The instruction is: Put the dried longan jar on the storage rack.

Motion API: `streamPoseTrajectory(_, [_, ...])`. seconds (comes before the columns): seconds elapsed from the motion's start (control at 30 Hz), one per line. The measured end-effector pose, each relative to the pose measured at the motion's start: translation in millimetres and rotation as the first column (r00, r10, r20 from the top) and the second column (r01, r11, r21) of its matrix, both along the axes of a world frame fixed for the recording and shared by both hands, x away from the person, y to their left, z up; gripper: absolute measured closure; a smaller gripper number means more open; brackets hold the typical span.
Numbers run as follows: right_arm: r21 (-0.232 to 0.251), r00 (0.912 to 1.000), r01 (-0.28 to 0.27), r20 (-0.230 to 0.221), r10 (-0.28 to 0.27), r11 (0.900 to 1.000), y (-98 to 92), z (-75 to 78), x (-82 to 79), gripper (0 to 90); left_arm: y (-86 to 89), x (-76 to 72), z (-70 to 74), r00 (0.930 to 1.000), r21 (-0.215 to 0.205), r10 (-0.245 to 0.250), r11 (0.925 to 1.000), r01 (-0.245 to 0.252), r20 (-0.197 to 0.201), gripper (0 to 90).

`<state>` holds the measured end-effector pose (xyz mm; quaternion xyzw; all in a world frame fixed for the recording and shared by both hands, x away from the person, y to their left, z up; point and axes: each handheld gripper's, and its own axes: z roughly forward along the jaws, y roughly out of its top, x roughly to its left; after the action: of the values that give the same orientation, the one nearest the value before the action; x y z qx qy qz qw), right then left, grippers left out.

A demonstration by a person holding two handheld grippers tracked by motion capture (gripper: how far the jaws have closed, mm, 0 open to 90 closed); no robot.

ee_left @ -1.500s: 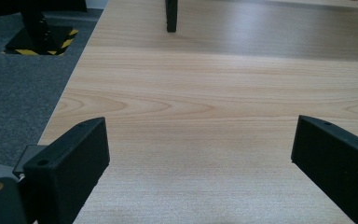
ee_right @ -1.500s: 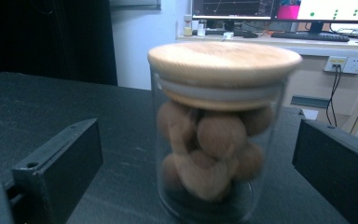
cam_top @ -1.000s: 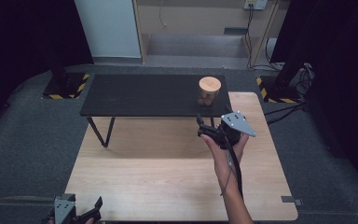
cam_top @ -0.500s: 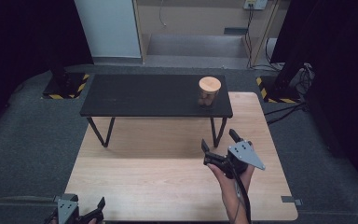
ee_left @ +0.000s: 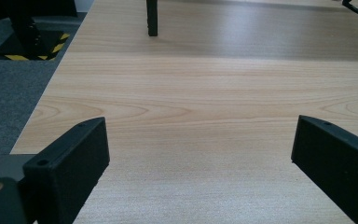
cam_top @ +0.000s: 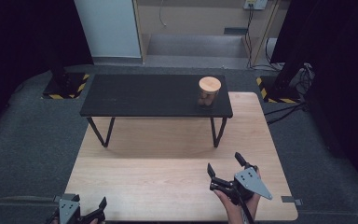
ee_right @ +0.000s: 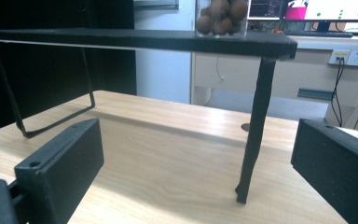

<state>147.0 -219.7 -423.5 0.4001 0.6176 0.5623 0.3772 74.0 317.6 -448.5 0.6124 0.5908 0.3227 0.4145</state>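
A clear jar [cam_top: 209,93] with a round wooden lid and brown balls inside stands on the right end of a low black table [cam_top: 144,95]. In the right gripper view the jar [ee_right: 221,16] shows above the black tabletop [ee_right: 135,39]. My right gripper [cam_top: 223,168] is open near the front right of the wooden board, well short of the jar, nothing between its jaws. My left gripper [cam_top: 100,207] is open at the front left edge, its jaws empty over bare wood [ee_left: 196,116].
The black table stands on thin legs [ee_right: 254,135] over a light wooden board [cam_top: 168,177]. Grey carpet surrounds the board. Yellow-black striped bases [cam_top: 65,88] sit at the far left and right. A cable [cam_top: 284,112] lies right of the board.
My right gripper has drawn back from near the jar toward the front edge of the board, and stands open. The left gripper has barely moved.
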Motion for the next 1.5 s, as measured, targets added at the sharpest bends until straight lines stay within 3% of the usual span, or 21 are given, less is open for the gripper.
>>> streamPoseTrajectory(0.67, [0.039,0.9997,0.011,-0.020,-0.010,0.999,-11.8,-43.6,-20.2,2.8,-0.6,3.8,4.3,0.9999,0.006,0.003,1.0000,-0.003,0.016,2.8])
streamPoseTrajectory(1.5, [0.059,0.9994,0.024,-0.027,-0.022,0.998,-14.5,-48.4,-20.1,2.8,2.6,11.7,17.0,0.9982,0.016,0.014,0.9998,-0.015,0.058,2.7])
